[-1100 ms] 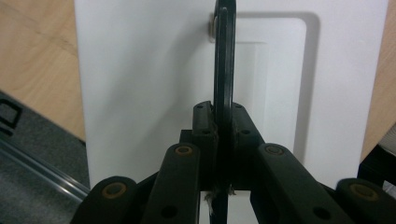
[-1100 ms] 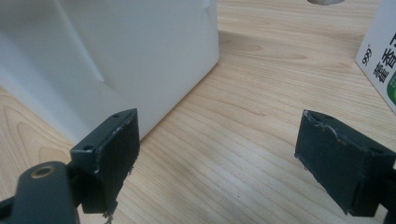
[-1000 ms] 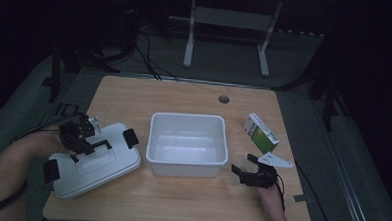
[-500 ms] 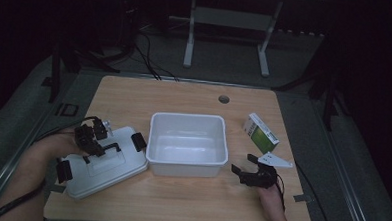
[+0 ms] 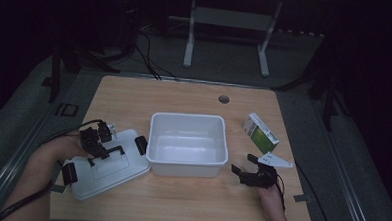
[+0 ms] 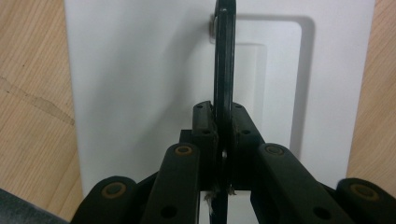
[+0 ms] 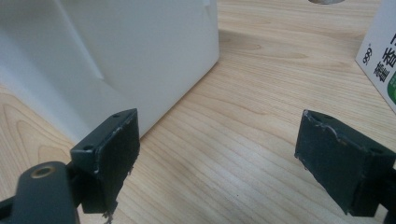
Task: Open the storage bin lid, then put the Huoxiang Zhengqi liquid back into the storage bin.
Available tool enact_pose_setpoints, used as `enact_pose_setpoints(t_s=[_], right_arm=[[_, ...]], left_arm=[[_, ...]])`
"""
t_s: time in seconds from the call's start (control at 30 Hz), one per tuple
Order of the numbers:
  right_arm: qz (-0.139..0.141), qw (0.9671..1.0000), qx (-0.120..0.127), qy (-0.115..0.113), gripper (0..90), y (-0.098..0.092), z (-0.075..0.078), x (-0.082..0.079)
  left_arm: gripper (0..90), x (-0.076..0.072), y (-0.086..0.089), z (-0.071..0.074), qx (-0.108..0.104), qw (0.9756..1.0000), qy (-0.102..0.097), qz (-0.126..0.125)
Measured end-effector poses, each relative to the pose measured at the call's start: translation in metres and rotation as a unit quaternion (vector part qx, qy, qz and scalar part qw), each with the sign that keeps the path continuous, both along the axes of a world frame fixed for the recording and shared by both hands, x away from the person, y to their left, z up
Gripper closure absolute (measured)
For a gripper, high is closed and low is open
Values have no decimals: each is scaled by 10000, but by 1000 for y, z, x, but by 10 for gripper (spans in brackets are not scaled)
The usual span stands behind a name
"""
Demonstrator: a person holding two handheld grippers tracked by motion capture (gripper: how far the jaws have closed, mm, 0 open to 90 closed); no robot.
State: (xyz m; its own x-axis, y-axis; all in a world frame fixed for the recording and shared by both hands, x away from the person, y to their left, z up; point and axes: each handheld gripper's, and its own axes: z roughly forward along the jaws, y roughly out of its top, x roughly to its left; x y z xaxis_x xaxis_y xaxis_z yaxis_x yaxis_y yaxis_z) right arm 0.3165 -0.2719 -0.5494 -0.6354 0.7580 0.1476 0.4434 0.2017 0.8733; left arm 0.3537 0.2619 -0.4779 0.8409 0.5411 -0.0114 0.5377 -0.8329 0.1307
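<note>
The left hand-held gripper (image 5: 96, 140) is clamped on the thin black carrying handle (image 6: 223, 60) of a flat white plastic lid with black side clips (image 5: 109, 167). The lid lies on the pale wooden worktop (image 5: 190, 205), just left of the open white rectangular plastic tub (image 5: 187, 144); whether it rests fully flat or with one edge raised is hard to judge from the dim high view. The tub stands uncovered and looks empty. The right hand-held gripper (image 5: 249, 172) sits low beside the tub's front right corner, jaws wide apart with nothing between them. A small green-and-white carton (image 5: 260, 133) lies apart on the worktop, to the tub's right. Judged state: lid off and in hand; carton not yet in the tub; any loading and closing remain.
</note>
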Motion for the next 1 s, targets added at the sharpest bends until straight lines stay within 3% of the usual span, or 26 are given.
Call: enact_pose_setpoints(t_s=[0.2, 0.23, 0.3, 0.47, 0.57, 0.9, 0.93, 1.0], right_arm=[[21, 10000, -2, 8, 135, 0, 0, 0], [21, 10000, -16, 3, 135, 0, 0, 0], [15, 10000, -2, 7, 135, 0, 1, 0], [15, 10000, -7, 16, 135, 0, 1, 0], [16, 10000, -5, 33, 135, 1, 1, 0], [-7, 10000, 25, 22, 135, -1, 4, 0], [-21, 10000, 60, 4, 135, -3, 7, 1], [-38, 9999, 70, -129, 135, -6, 14, 1]], left_arm=[[781, 0, -1, -2, 85, 9999, 52, 64], [712, 0, -1, -3, 112, 9999, 36, 69], [679, 1, 0, -4, 143, 9998, 42, 152], [436, 2, 5, 0, -17, 9989, 127, 456], [382, 1, 7, 2, -4, 9987, 41, 500], [343, -1, 7, 6, 66, 9989, 12, 463], [343, -2, 8, 9, 81, 9989, -87, 462], [343, -2, 9, 12, 29, 9989, -96, 466]])
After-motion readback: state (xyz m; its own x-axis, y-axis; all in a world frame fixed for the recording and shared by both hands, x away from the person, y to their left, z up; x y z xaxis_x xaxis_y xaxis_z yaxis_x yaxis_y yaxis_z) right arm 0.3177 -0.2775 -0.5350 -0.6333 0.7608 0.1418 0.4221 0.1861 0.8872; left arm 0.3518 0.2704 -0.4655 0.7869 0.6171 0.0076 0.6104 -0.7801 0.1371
